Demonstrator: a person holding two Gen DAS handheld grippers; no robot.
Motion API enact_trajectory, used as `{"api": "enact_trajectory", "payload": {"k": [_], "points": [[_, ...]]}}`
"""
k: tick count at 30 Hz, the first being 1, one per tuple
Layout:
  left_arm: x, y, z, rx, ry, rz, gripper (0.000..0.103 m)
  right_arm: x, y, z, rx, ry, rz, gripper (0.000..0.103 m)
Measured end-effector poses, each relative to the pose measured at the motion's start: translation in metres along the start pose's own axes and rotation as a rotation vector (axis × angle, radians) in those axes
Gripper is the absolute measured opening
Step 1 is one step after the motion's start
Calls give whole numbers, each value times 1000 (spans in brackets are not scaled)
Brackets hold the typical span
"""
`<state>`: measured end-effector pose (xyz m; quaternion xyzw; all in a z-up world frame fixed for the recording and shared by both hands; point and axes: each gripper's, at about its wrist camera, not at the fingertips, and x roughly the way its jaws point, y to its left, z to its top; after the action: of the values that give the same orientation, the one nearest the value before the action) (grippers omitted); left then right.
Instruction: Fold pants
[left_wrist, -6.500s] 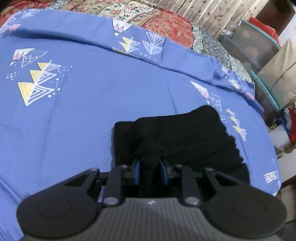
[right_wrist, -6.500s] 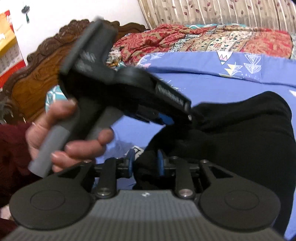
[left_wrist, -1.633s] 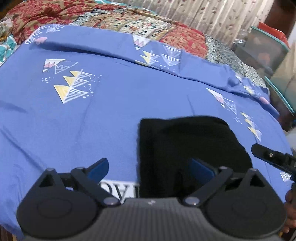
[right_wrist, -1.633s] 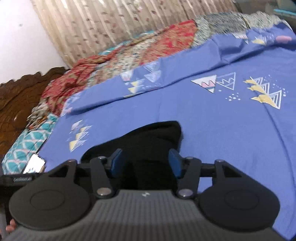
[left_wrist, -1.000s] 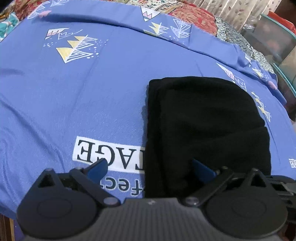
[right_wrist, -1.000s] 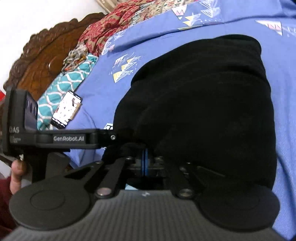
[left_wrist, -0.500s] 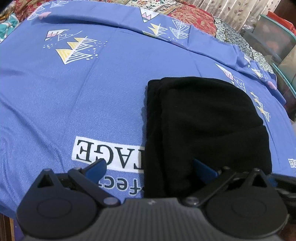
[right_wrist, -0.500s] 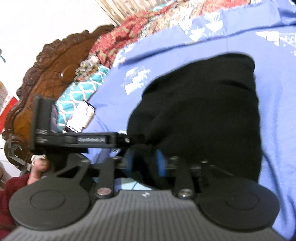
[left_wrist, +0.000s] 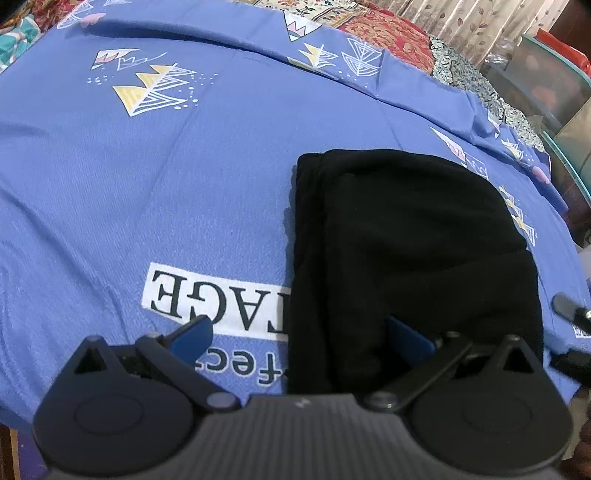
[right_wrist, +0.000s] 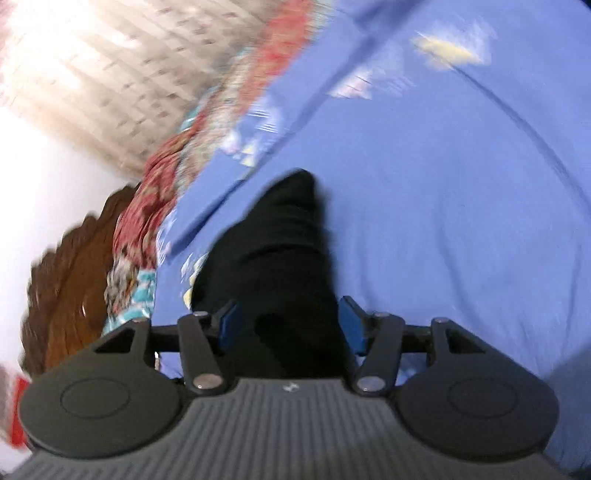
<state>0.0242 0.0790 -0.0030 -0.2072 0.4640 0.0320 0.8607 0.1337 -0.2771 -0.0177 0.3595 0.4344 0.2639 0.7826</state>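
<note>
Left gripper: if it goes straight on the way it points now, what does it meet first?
Probably the folded black pants, at their near left edge, lying on the blue patterned bedsheet. The left gripper has its jaws wide open and angles down at that edge; depth is unclear.

My right wrist view is smeared by motion: the curtain (right_wrist: 85, 74), the carved headboard (right_wrist: 70, 280) and the prints on the blue bedsheet (right_wrist: 461, 177) are streaks I can't read. The near end of the black pants (right_wrist: 280, 266) drops behind my right gripper's (right_wrist: 290, 326) body, so I can't tell whether the cloth touches its blue pads (right_wrist: 351, 325). In my left wrist view the pants' (left_wrist: 413, 236) near edge is hidden by the left gripper (left_wrist: 299, 338). The sheet's white label (left_wrist: 207, 295) is partly covered by the pants, its lettering incomplete. A dark piece at the right edge (left_wrist: 570, 308) is blurred and cut off.
</note>
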Motion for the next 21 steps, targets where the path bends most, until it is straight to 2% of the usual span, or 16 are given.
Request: {"api": "enact_trajectory", "payload": {"k": [6, 16, 21], "points": [[2, 3, -1, -4, -3, -9, 103, 9, -17, -8, 139, 48, 3, 64], [0, 3, -8, -12, -38, -19, 103, 9, -15, -8, 155, 35, 5, 72], [1, 6, -7, -32, -28, -32, 103, 9, -14, -10, 145, 24, 5, 77]]}}
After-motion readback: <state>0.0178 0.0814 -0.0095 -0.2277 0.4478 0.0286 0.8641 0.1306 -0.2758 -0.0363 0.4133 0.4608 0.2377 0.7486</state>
